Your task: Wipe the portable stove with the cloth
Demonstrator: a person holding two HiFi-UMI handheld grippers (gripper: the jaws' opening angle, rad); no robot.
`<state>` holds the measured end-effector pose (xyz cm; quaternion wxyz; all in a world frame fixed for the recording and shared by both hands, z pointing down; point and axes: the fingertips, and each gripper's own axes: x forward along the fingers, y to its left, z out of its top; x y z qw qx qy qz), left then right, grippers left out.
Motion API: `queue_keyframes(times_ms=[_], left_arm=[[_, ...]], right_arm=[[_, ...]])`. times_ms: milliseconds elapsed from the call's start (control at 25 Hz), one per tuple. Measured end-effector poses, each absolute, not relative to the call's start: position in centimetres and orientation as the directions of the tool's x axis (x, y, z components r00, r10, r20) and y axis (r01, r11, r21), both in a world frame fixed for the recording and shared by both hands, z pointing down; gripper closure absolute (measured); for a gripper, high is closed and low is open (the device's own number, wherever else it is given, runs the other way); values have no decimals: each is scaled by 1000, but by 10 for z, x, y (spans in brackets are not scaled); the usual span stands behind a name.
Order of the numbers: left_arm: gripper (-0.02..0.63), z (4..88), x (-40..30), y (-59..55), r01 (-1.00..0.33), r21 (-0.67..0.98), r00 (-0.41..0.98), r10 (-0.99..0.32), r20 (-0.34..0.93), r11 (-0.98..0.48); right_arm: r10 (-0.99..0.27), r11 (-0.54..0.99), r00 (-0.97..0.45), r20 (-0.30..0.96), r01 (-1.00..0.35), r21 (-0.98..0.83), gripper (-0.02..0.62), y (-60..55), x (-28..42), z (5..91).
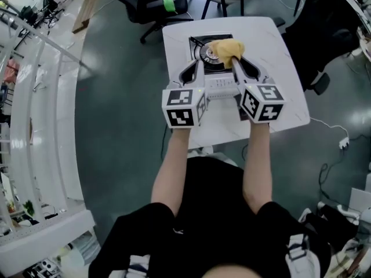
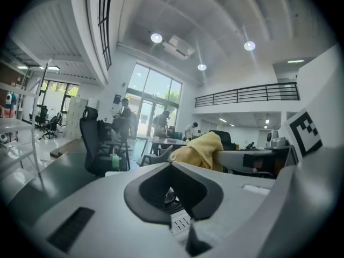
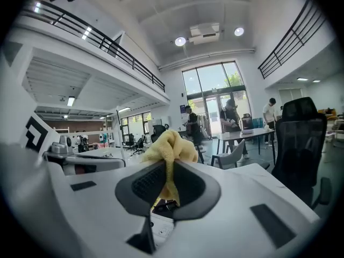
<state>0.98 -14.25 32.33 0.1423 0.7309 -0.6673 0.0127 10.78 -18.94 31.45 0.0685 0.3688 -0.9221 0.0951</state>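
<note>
The portable stove point(image 1: 220, 87) stands at the far middle of the white table point(image 1: 278, 51), its round burner point(image 1: 204, 54) partly covered. A yellow cloth point(image 1: 227, 49) lies bunched over the burner's right side, and my right gripper point(image 1: 233, 59) is shut on it. In the right gripper view the cloth point(image 3: 169, 144) bulges up between the pads of that gripper point(image 3: 171, 163). My left gripper point(image 1: 197, 63) hovers over the stove's left side, shut with nothing in it. In the left gripper view its tips point(image 2: 172, 164) meet, with the cloth point(image 2: 201, 150) just beyond to the right.
A black office chair point(image 1: 156, 4) with a green cup point(image 1: 168, 3) on its seat stands beyond the table. Another dark chair point(image 1: 324, 33) is close to the right edge. A white curved counter point(image 1: 35, 126) runs along the left. A cable point(image 1: 330, 126) lies on the floor at right.
</note>
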Motion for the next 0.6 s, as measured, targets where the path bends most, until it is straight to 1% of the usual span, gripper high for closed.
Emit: queue_keyframes(times_ms=[320, 600], left_arm=[[613, 312, 38, -137, -981, 156, 144, -972, 187, -115], [612, 313, 41, -140, -981, 156, 148, -972, 182, -120]], right_arm=[[-683, 704, -712, 165, -701, -110, 560, -179, 132, 307], [-687, 708, -708, 160, -703, -72, 560, -178, 136, 303]])
